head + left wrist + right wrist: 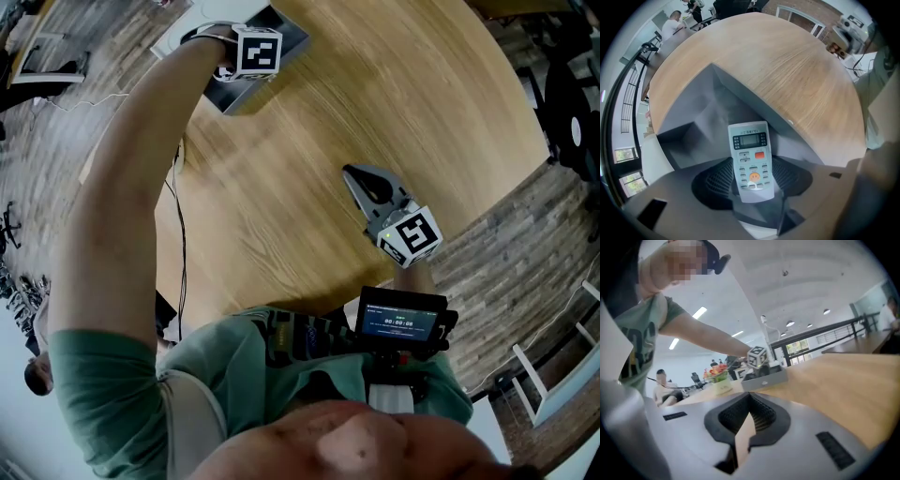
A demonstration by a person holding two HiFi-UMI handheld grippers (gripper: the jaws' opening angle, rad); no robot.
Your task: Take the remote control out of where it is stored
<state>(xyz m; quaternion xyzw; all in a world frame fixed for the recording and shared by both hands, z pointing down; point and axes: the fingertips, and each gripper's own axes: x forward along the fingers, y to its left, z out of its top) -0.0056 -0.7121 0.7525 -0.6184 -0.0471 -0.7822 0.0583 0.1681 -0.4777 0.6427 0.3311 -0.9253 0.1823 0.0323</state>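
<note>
The remote control (751, 161) lies face up in an open grey box (689, 112). Its lower half is clamped between the pads of the left gripper (751, 183), which points steeply down into the box. The box sits near the rim of a round, pale wooden table (309, 131). The right gripper (354, 178) hovers over the tabletop nearer the person, jaws closed together on nothing. Plank flooring (511, 230) surrounds the table. Beyond is a bright hall with ceiling strip lights (699, 312), a dark railing (825, 333) and a seated person (661, 383).
</note>
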